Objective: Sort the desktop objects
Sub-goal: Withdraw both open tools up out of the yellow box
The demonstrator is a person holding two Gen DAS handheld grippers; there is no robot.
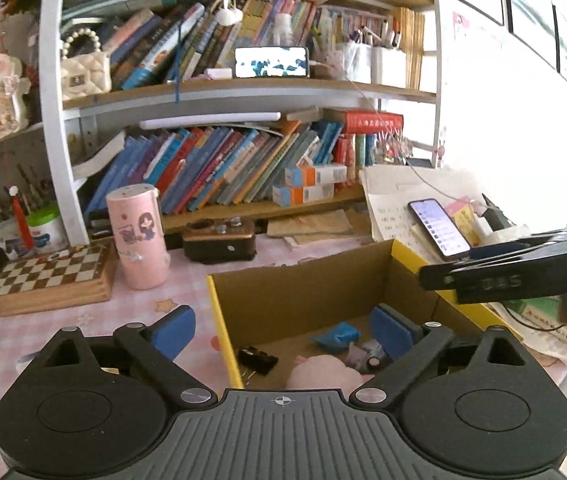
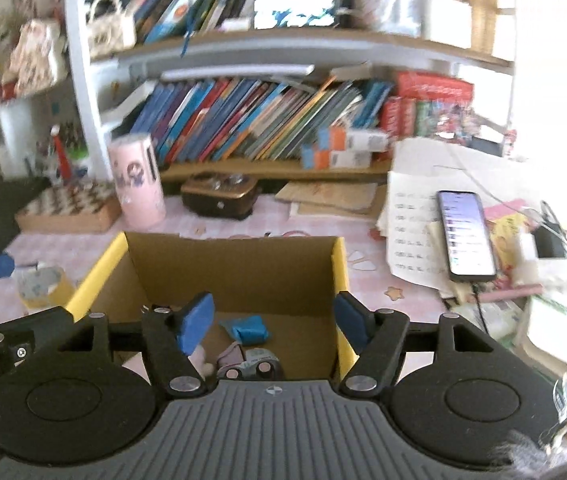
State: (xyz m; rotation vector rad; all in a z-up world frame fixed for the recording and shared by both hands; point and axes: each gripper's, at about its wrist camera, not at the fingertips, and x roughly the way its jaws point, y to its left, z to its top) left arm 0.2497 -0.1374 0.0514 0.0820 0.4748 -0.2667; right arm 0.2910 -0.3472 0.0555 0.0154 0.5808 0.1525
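Observation:
An open cardboard box with yellow outer sides stands on the pink checked cloth. Inside lie a blue packet, a black binder clip, a pink plush and a small toy car. My left gripper is open wide, its blue pads either side of the box's left wall, holding nothing. My right gripper hovers open over the box, with the blue packet below it and nothing between the pads. It also shows side-on in the left wrist view.
A pink cylinder, a chessboard box and a brown case stand behind the box. A tape roll sits left of it. A lit phone lies on papers at the right. Bookshelves rise at the back.

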